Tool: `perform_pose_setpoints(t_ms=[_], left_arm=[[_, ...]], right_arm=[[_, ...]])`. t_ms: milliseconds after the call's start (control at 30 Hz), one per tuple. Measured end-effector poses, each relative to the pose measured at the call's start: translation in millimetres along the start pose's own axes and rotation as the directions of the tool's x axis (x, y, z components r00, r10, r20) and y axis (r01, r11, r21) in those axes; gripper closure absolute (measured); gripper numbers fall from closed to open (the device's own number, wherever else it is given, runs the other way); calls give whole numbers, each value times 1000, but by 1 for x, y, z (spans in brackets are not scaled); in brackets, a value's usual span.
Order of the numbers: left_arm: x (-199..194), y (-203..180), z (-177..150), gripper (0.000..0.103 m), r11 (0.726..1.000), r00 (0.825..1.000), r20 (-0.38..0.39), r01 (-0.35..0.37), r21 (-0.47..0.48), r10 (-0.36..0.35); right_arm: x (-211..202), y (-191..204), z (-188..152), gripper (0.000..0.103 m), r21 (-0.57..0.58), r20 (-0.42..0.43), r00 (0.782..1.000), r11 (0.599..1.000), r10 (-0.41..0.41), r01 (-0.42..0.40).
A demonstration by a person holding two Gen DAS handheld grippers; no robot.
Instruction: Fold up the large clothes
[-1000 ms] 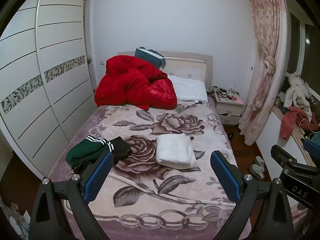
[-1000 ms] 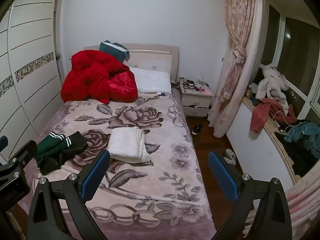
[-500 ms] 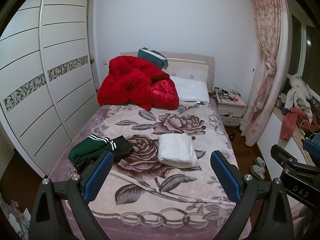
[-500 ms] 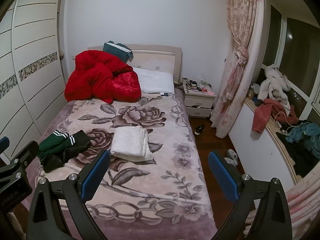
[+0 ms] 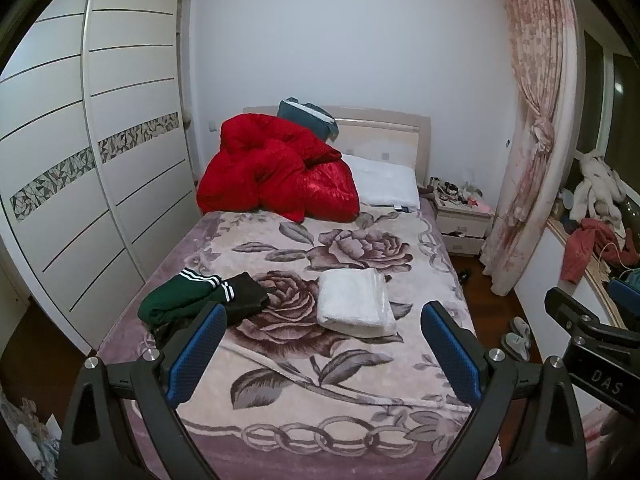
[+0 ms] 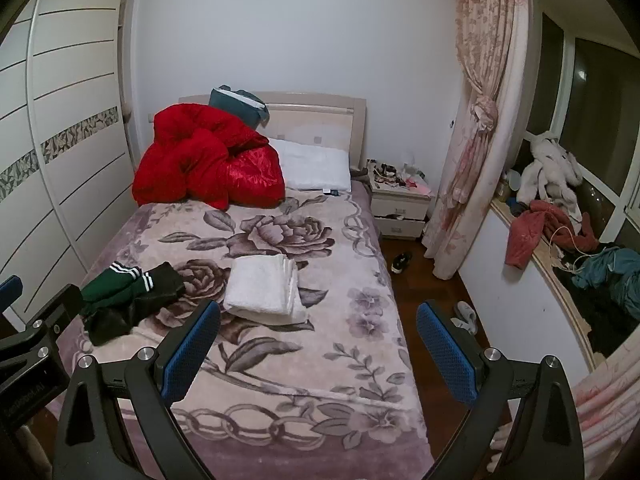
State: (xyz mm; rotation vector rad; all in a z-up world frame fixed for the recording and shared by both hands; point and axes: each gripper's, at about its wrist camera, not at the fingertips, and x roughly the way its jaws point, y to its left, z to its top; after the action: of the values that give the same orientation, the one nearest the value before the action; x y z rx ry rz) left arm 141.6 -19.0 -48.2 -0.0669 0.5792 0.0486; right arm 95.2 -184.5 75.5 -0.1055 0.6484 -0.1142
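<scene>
I hold both tools above the foot of the bed with the mauve rose-print plush blanket (image 5: 360,396), both aimed toward the headboard. My left gripper (image 5: 322,350) is released, blue pads spread wide with nothing between them; my right gripper (image 6: 318,346) is the same, jaws apart and empty. The task's thing, as I judge it, is the crumpled dark green garment with white-striped cuffs (image 5: 188,300), heaped with a black piece on the bed's left side, well short of either gripper; it is bunched, not laid flat, so it looks not yet folded. Just beside it toward the bed's middle lies a folded white fleecy cloth (image 5: 354,302), squared into a neat stack, probably set there as finished work. A rumpled red satin quilt (image 5: 276,172) is piled at the head of the bed, partly over a white pillow (image 5: 386,184), which leaves the blanket's middle free as a folding surface. Next I would likely reach for the green garment; loose sleeves may tangle with the black piece.
</scene>
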Motion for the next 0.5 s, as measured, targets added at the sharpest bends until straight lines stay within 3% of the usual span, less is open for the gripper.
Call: perform_pose_setpoints(t_ms=[500], left_arm=[[-6,-5,8,3,1000,1000,27,-15,-5,15]], right_arm=[[-15,5,5,3,17,18,1000,1000,-8,7]])
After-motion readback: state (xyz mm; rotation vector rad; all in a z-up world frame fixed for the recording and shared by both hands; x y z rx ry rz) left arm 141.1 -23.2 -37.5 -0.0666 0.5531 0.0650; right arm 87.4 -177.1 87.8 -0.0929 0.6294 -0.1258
